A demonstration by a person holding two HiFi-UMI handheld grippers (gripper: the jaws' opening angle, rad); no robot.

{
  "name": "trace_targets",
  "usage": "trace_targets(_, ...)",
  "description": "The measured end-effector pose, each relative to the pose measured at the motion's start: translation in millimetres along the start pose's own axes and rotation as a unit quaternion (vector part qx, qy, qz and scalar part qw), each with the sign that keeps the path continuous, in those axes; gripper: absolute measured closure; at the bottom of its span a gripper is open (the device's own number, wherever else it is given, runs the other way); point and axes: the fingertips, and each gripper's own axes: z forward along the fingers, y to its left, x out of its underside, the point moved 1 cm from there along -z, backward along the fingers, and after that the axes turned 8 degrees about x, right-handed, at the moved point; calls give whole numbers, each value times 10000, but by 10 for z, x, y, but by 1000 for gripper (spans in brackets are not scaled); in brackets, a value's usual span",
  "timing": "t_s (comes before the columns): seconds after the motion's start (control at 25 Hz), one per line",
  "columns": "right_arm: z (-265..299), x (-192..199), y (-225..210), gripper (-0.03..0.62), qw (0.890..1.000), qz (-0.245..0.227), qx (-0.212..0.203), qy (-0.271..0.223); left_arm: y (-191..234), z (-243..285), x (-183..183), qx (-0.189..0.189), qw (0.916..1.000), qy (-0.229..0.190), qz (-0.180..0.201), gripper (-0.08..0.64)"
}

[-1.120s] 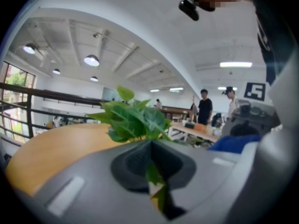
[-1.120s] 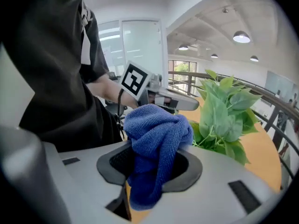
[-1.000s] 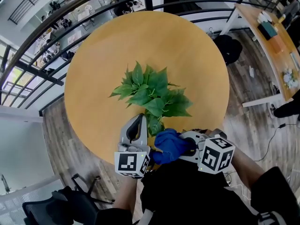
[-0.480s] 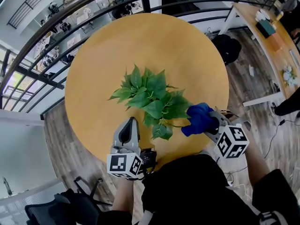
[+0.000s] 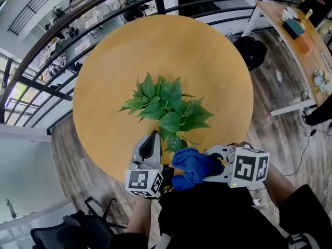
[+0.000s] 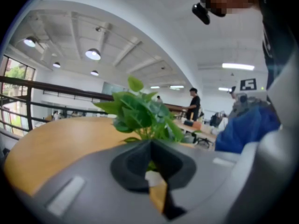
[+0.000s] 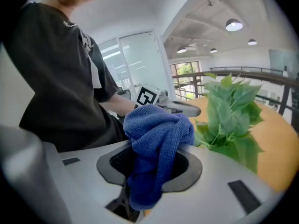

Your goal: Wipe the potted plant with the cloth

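Plant: the green leafy potted plant (image 5: 166, 110) stands on the round wooden counter (image 5: 114, 56), towards the person's side; leaves hide its pot.
Cloth: the bunched blue terry cloth (image 7: 156, 139) is pinched in the right gripper's (image 5: 210, 166) fingers, just beside the lowest near leaves.
Left gripper (image 6: 152, 167): fingers pressed together, holding nothing, close by the plant's near left side.
Risk: nothing steadies the plant, so a firm swipe could probably drag or tip it; the loose bunch may snag stems.
Edges: the near counter rim lies under both grippers.
Room: bare counter beyond and either side; the black metal railing (image 5: 62, 32) is well apart.
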Motion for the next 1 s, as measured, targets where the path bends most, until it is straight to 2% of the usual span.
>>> trace_targets(0.08,203,206,-34,440,9991,361,-181,99,-12,7,7,-6,10000,11,16,557)
trace_targets(0.12,268,324,-113,440,9983,527,-76,220,-16,9,8,-5,10000,15,28,557)
trace_targets(0.24,284,628,-480,440,9916,952,640,597,-5,9,9,8,10000,22,53,557)
trace_targets(0.36,140,838,-839,440,9782,1209,1427,904,11,12,2,23,10000,26,58,557)
trace_targets(0.48,-56,1043,-1120,440,9604,1244,2166,1236,4,48,-7,56,10000,39,70,557)
trace_targets(0.68,-317,1220,-1384,440,9345,1094,3008,1555,1,97,-19,94,9999,50,59,557)
trace_targets(0.84,-538,1322,-1603,440,9047,975,3749,1772,-3,105,-16,99,9999,40,56,557)
trace_targets(0.92,-665,1333,-1643,440,8938,894,3986,1852,-17,102,-24,108,9999,33,49,557)
trace_targets(1.0,-821,1280,-1630,440,8883,851,4136,1807,-23,94,-25,119,9999,31,48,557)
